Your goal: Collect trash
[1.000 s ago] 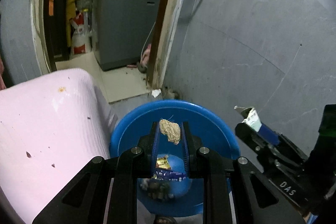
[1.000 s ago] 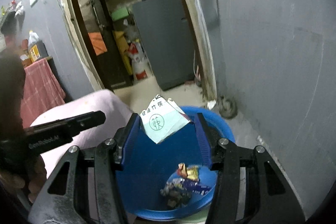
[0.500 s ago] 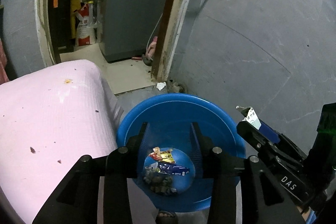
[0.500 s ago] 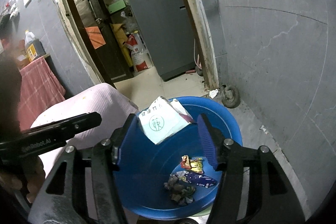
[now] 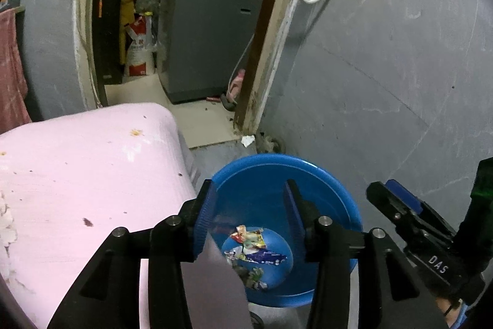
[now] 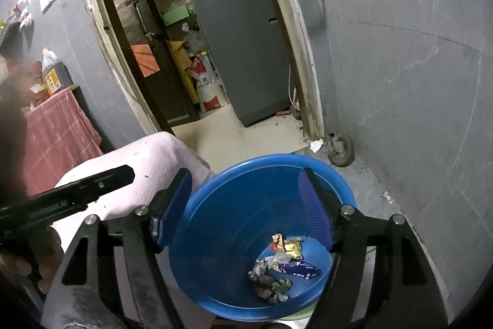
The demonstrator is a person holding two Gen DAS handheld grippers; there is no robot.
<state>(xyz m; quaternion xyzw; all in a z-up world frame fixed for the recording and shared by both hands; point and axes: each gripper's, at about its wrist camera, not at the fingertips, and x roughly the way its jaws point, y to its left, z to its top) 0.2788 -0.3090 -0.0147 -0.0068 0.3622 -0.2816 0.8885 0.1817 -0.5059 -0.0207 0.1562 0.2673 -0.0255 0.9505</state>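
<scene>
A blue plastic basin (image 5: 323, 174) (image 6: 234, 224) stands on the floor beside the pink table (image 5: 77, 168). Several crumpled wrappers (image 5: 252, 248) (image 6: 283, 264) lie at its bottom. My left gripper (image 5: 248, 193) is open and empty, hovering over the basin. My right gripper (image 6: 246, 184) is open and empty too, also above the basin; it shows from the side in the left wrist view (image 5: 400, 205). The left gripper's body shows in the right wrist view (image 6: 77, 190).
A grey wall (image 5: 385, 67) runs close on the right. A doorway (image 6: 191, 36) ahead opens onto a grey appliance (image 5: 212, 30) and sacks. A scrap of white paper (image 6: 316, 145) lies on the floor by the door frame. A red cloth (image 6: 55, 131) hangs at left.
The left gripper dropped its brown wad and opened. The right gripper then opened and its white paper packet is gone from between the fingers. Both grippers rose a little.
</scene>
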